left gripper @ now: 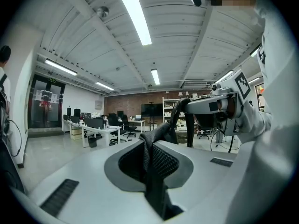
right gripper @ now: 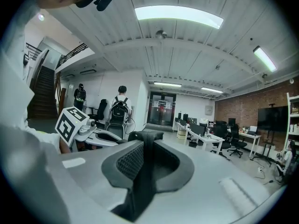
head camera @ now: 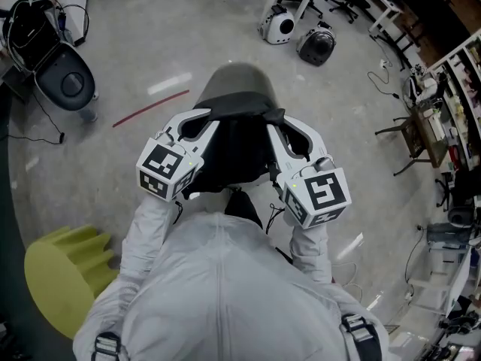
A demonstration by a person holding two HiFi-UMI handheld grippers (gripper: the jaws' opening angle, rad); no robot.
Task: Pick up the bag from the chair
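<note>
Black fabric bag (head camera: 233,153) hangs between both grippers, just above grey round-backed chair (head camera: 237,81); contact with the seat cannot be told, contents not visible. Left gripper (head camera: 201,117) jaws pinch a black woven strap (left gripper: 156,171). Right gripper (head camera: 275,120) jaws likewise clamp a strap (right gripper: 142,171). Grey concrete floor (head camera: 150,43); yellow-green stool (head camera: 64,273) near left.
</note>
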